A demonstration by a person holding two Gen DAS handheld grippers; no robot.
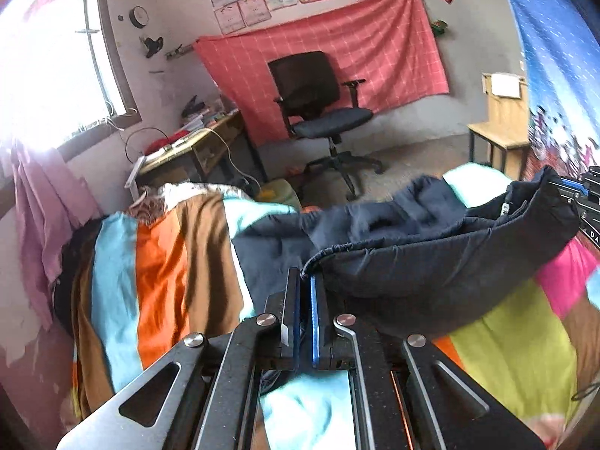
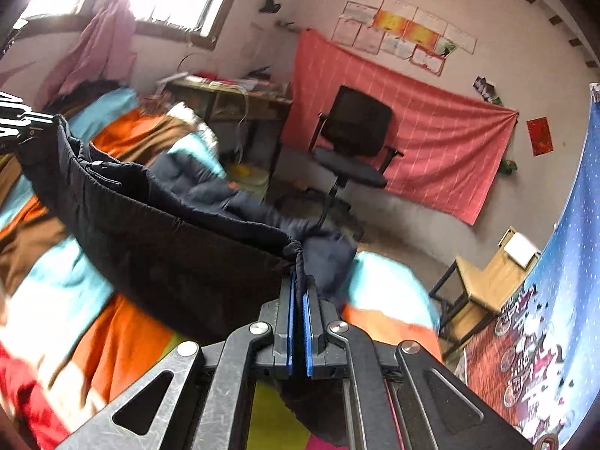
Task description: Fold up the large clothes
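A dark navy padded garment hangs stretched between my two grippers above a bed with a striped multicolour cover. My left gripper is shut on one corner of its elastic hem. My right gripper is shut on the opposite corner of the garment. The right gripper also shows at the right edge of the left wrist view, and the left gripper at the left edge of the right wrist view. The garment's far end lies on the bed.
A black office chair stands on the floor beyond the bed, before a red cloth on the wall. A cluttered desk is under the window at left. A wooden chair and a blue curtain are at right.
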